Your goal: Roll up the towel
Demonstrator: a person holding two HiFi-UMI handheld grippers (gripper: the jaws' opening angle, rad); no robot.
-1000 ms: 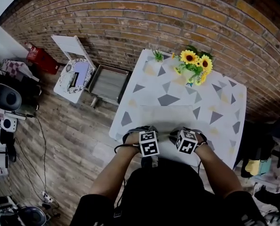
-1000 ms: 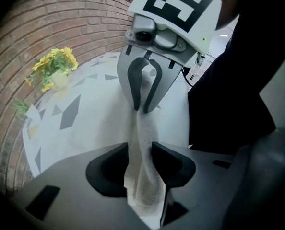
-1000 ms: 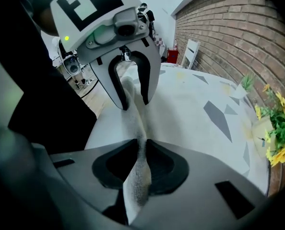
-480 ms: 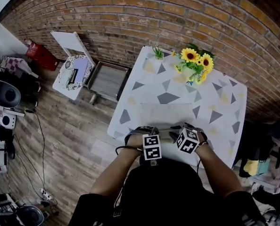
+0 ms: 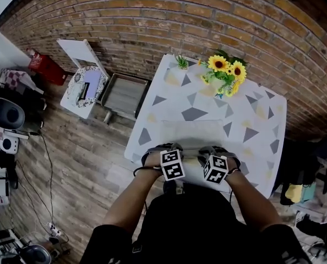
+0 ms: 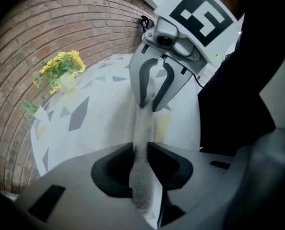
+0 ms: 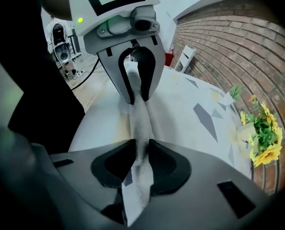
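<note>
- The left gripper (image 6: 141, 150) is clamped on the near hem of the pale grey terry towel (image 6: 143, 121). Its jaws have just been closing, and the cloth is pinched between the pads. Only a thin ridge of fabric is caught, so a sharp tug could pull it free.
- The right gripper (image 7: 141, 150) has the same hem between its pads, and the cloth fills the gap and touches both sides. Its jaws have just been opening, though, so I judge this the lighter grip. That end could slip out first, and the roll would start crooked.
- The hem runs as a raised ridge from one gripper to the other. If the two hands turn at different rates, the roll is likely to come out cone-shaped, not even.
- The rest of the towel lies flat on the white tabletop patterned with grey and yellow triangles (image 5: 251, 128), with the gripped hem at the side nearest the person. A dropped hem could slide off that near edge.
- The vase of yellow sunflowers (image 5: 224, 76) stands well beyond the towel's far edge. It is at risk only if the cloth is shoved forward instead of rolled.
</note>
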